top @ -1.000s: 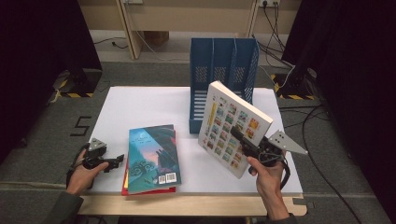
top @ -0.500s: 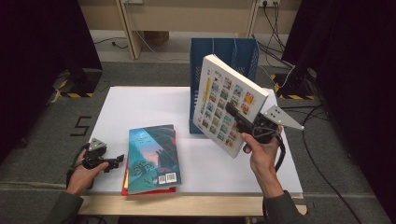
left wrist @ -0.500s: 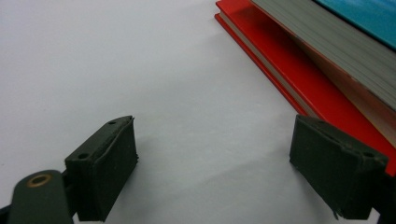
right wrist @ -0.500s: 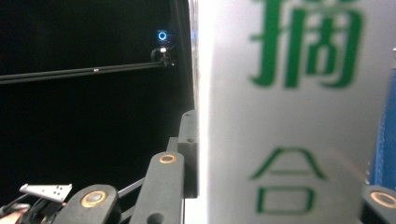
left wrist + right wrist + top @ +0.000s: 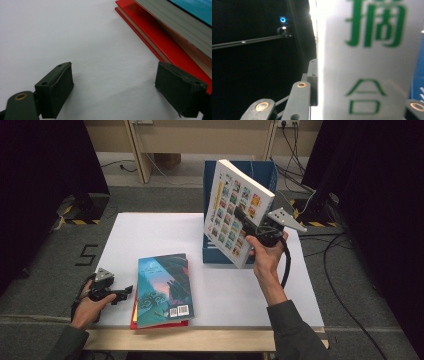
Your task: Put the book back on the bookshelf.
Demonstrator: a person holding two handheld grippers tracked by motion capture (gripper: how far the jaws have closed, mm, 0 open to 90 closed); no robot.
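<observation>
The right gripper [image 5: 248,226] is clamped on a thick white book [image 5: 235,210], one jaw across the picture-grid cover, the other behind it. In the right gripper view the dark jaw presses flat on the book's [image 5: 362,62] bright edge, and large green characters on its spine rise just past the pads. The book is held in the air, tilted, its top leaning away from the person, over the right half of the desk [image 5: 160,240]. Its lower corner hangs in front of the blue file rack [image 5: 212,255] that stands at the desk's far edge; whether book and rack touch cannot be told. The right hand [image 5: 265,257] grips the handle below.

The left gripper [image 5: 120,293] lies at the desk's near left corner, jaws spread wide with nothing between them. In the left gripper view its pads [image 5: 56,90] rest on bare white desk, the right pad just beside a red book [image 5: 160,42]. On that red book lies a blue one [image 5: 162,287], both flat near the front edge, left of centre.
</observation>
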